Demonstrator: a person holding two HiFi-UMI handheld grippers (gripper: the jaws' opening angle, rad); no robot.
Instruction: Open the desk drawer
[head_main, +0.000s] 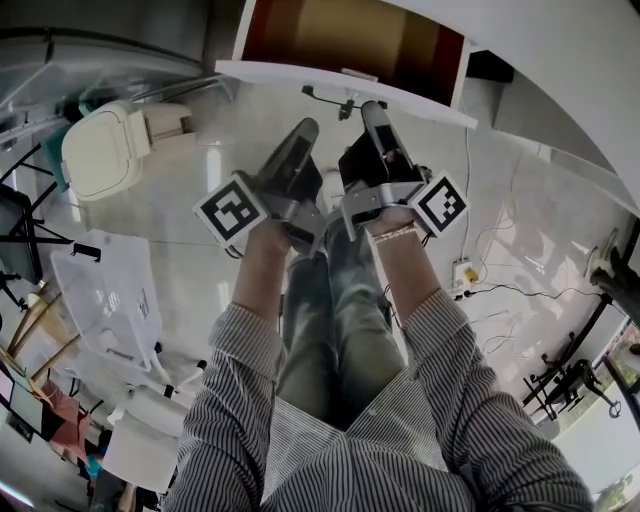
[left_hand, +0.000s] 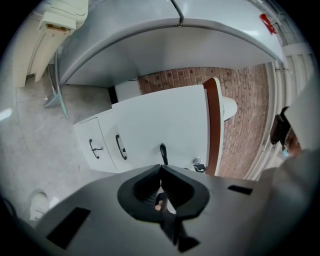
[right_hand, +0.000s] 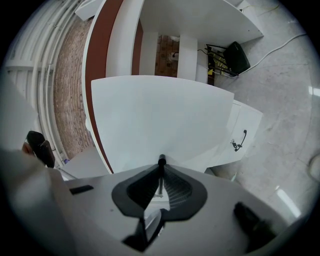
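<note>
Drawer front (head_main: 300, 78) stands straight ahead of you, drawn well out from the desk, its black handle (right_hand: 161, 160) pinched by your right gripper (head_main: 371, 110), your left gripper (head_main: 306, 128) pressed together, empty, just beside; pull lies toward you.

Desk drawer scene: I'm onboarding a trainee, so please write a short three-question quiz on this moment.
1. True or false: the drawer is fully shut.
2. Which gripper clamps the black handle?
3. The left gripper's jaws are: A wide apart, B together and empty, C closed on a cable.
Key: 1 false, its brown inside shows; 2 the right gripper; 3 B.
</note>
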